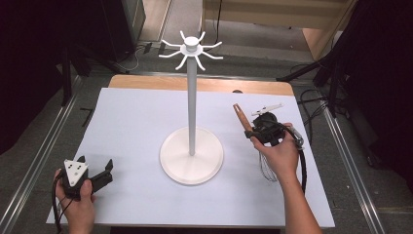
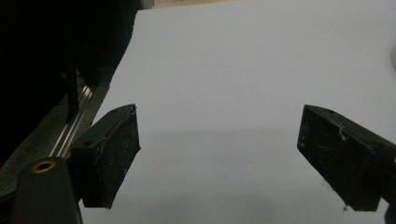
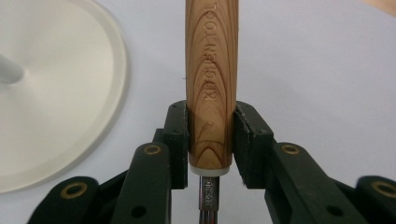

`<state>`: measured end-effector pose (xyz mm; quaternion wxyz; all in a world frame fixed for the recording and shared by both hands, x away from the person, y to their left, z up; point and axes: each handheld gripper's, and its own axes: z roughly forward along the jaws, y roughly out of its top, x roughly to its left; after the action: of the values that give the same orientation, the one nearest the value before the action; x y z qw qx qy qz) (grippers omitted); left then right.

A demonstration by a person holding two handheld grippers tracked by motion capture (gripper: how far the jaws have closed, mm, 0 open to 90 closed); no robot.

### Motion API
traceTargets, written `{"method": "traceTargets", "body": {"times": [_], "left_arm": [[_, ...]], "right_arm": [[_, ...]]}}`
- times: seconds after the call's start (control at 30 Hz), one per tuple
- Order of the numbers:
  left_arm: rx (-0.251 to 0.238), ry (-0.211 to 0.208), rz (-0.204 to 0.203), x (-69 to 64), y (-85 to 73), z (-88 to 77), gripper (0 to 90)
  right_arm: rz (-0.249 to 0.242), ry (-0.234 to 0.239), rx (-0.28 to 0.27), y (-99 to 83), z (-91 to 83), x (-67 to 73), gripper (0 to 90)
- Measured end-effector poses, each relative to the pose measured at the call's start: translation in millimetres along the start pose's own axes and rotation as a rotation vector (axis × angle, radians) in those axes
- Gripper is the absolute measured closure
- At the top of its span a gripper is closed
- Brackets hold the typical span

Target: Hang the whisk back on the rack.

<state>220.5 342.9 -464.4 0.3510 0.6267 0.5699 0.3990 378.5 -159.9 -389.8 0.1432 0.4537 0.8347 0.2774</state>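
At three o'clock of the hook stand [image 1: 192,105], our right gripper [image 3: 211,140] clamps a whisk's wooden handle [image 3: 211,84], its long axis tilted toward eleven. Our left gripper [image 2: 219,154] gapes empty at seven o'clock, farther away.

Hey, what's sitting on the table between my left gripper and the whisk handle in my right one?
In the high view, the white hook stand stands between the left gripper and the wooden whisk handle clamped in the right gripper.

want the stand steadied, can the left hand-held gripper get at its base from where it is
Probably yes. The left hand-held gripper is open and holds nothing, and only bare white sheet lies between it and the stand's round base. The right hand-held gripper, gripping the whisk, is on the far side.
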Motion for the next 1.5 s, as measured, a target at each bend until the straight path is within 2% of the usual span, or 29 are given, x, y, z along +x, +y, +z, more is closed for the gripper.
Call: {"method": "traceTargets", "body": {"times": [0.13,0.17,0.3,0.4,0.43,0.5,0.53,0.6,0.63,0.67,0.7,0.77,0.83,0.9,0.93,0.97,1.0,1.03,1.17,1.3,1.5], "left_arm": [[0.006,0.002,0.002,-0.1,0.2,0.3,13.8],[0.006,0.002,0.002,-0.3,0.2,0.4,13.8],[0.003,0.002,0.011,-1.1,0.2,0.7,13.9],[-0.002,0.006,0.016,-2.1,-0.1,0.0,13.8],[-0.001,0.007,0.015,-2.2,0.0,0.1,13.8],[-0.004,0.006,0.012,-1.7,-0.1,0.1,13.8],[-0.002,0.004,0.011,-1.2,-0.2,-0.4,13.8],[-0.002,0.004,0.010,-1.0,-0.2,-0.5,13.8],[-0.002,0.003,0.007,-1.1,-0.2,-0.4,13.8],[0.001,0.002,0.007,-1.1,-0.1,-0.4,13.8],[0.000,0.003,0.008,-1.1,0.0,-0.1,13.8],[0.003,0.004,0.010,-1.0,0.2,0.4,13.9],[0.003,0.005,0.010,-1.1,0.2,0.4,13.9],[0.003,0.005,0.008,-1.0,0.1,0.0,13.9],[0.002,0.005,0.007,-0.9,0.1,0.0,13.9],[0.003,0.003,0.007,-0.6,0.1,-0.1,13.8],[0.002,0.003,0.007,-0.5,0.1,-0.1,13.9],[0.002,0.003,0.007,-0.5,0.1,-0.1,13.9],[0.002,-0.002,0.000,0.1,0.1,0.2,13.8],[0.006,0.000,0.001,-0.1,0.3,0.4,13.8],[0.007,0.000,-0.003,0.5,0.4,0.6,13.8]], "right_arm": [[-0.003,0.015,-0.121,-7.6,-19.6,4.7,70.2],[-0.003,0.015,-0.121,-7.6,-19.6,4.7,70.2],[0.029,0.053,-0.217,-12.6,-31.9,6.6,70.3],[0.019,0.040,-0.266,-14.5,-40.9,11.2,70.3],[0.019,0.040,-0.266,-14.5,-40.9,11.2,70.3],[0.026,0.037,-0.311,-15.0,-48.6,14.2,70.3],[0.030,0.049,-0.362,-15.4,-56.2,15.4,70.3],[0.044,0.066,-0.412,-15.9,-63.0,17.0,70.3],[0.044,0.066,-0.412,-15.9,-63.0,17.0,70.3],[0.057,0.104,-0.464,-16.3,-70.5,19.1,70.3],[0.057,0.104,-0.464,-16.3,-70.5,19.1,70.3],[0.052,0.127,-0.519,-15.8,-79.2,24.3,70.3],[0.047,0.130,-0.532,-15.5,-81.3,25.6,70.3],[0.042,0.147,-0.596,-14.4,-91.3,32.7,70.2],[0.042,0.147,-0.596,-14.4,-91.3,32.7,70.2],[0.034,0.168,-0.641,-13.0,-97.4,36.7,70.3],[0.032,0.171,-0.661,-12.0,-100.5,38.9,70.2],[0.032,0.171,-0.661,-12.0,-100.5,38.9,70.2],[0.005,0.184,-0.723,-7.2,-113.8,48.2,70.2],[-0.016,0.214,-0.779,-2.2,-124.7,54.8,70.2],[-0.034,0.230,-0.816,4.8,-136.8,63.8,70.2]]}}
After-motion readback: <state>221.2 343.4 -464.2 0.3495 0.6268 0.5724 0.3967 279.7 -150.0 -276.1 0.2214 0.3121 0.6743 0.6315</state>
